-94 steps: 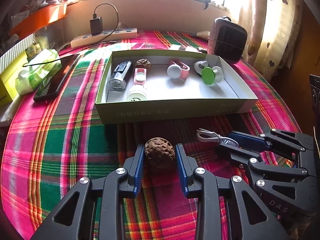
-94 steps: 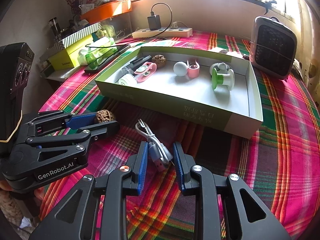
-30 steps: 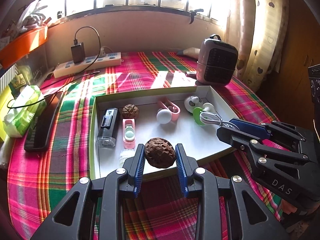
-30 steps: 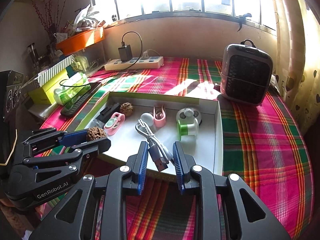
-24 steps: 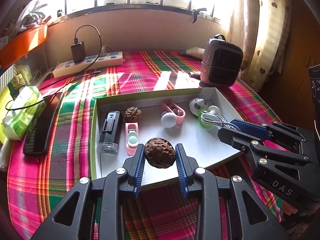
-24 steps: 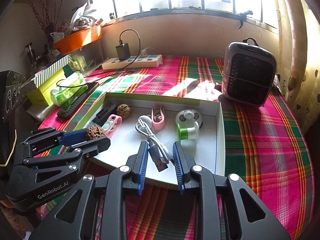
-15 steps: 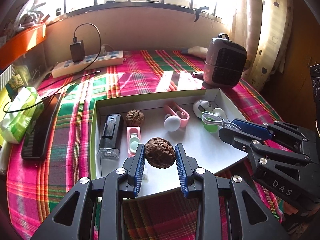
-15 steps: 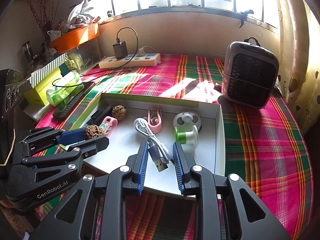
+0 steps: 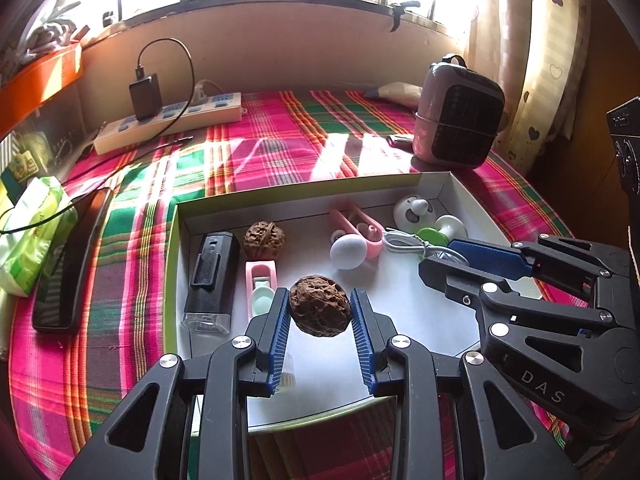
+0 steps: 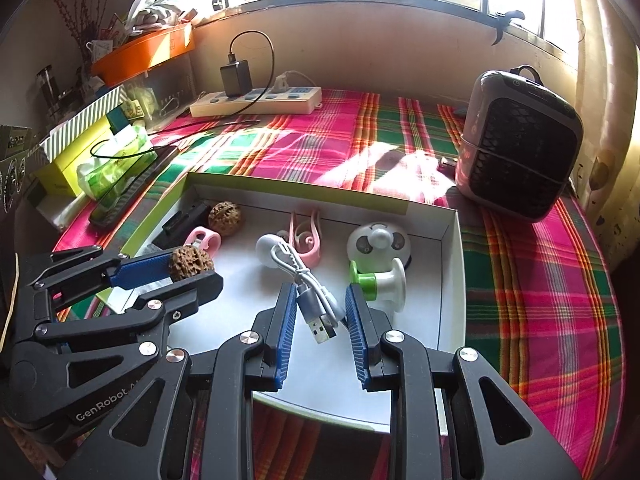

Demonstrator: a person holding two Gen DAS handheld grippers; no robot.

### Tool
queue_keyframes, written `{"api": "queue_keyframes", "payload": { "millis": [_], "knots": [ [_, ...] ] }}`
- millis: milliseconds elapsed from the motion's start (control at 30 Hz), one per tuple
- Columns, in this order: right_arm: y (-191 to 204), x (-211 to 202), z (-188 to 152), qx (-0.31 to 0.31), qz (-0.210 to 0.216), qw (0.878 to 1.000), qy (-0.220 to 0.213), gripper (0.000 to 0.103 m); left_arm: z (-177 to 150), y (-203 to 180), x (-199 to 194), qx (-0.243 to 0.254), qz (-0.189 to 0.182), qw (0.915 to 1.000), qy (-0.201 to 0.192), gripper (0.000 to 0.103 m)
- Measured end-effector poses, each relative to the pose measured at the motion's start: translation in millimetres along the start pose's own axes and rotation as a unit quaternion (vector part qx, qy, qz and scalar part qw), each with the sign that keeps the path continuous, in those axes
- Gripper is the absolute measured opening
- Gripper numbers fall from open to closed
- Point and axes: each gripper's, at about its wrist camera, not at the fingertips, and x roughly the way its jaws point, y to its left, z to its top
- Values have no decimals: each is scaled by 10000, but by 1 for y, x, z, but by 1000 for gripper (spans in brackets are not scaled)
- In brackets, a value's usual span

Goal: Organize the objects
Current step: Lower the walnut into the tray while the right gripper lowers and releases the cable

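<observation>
Three seconds earlier both items had lain on the plaid table (image 9: 280,152) in front of the box; by this moment each had been lifted and carried over the box's near wall, so what remained was, by my reading, only the lowering and release.

The left gripper (image 9: 320,312) hung above the white floor of the box (image 9: 172,240), its jaws pinching a walnut (image 9: 319,311) clear of the floor. The right gripper (image 10: 320,312) hung beside it, jaws closed on a coiled white USB cable (image 10: 308,280), plug end dangling toward the camera.

Inside the box, from left to right, lay a black device (image 9: 210,276), a pink clip (image 9: 261,286), a second walnut (image 9: 264,239), a white ball (image 9: 348,252) touching a pink holder (image 9: 360,226), a small white fan (image 10: 378,246) and a green-and-white spool (image 10: 380,280).
</observation>
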Motion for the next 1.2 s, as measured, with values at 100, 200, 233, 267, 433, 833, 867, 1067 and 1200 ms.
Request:
{"api": "queue_keyframes", "payload": {
  "millis": [100,200,233,267,433,833,867,1067,1200],
  "knots": [
    [-1,7,0,28,167,9998,119,27,1,1,6,-11,23,10000,47,28],
    [-4,15,-2,17,165,9996,234,27,1,1,11,18,41,9999,101,28],
    [-4,16,-2,4,126,9996,251,27,1,0,12,28,35,9999,114,28],
    [-4,17,-2,-17,89,9996,266,27,1,0,13,43,37,9999,118,28],
    [-8,23,-4,-31,-37,9994,346,27,3,-1,16,80,72,9999,103,28],
    [-11,25,-5,-115,-234,9992,308,27,6,-6,21,214,144,9996,127,28],
    [-11,25,-5,-105,-228,9992,306,27,6,-6,21,221,137,9996,126,28],
    [-10,24,-5,-122,-201,9993,305,27,6,-8,22,251,177,9994,136,28],
    [-9,24,-6,-142,-200,9992,302,27,6,-8,23,253,178,9994,132,28]
  ]
}}
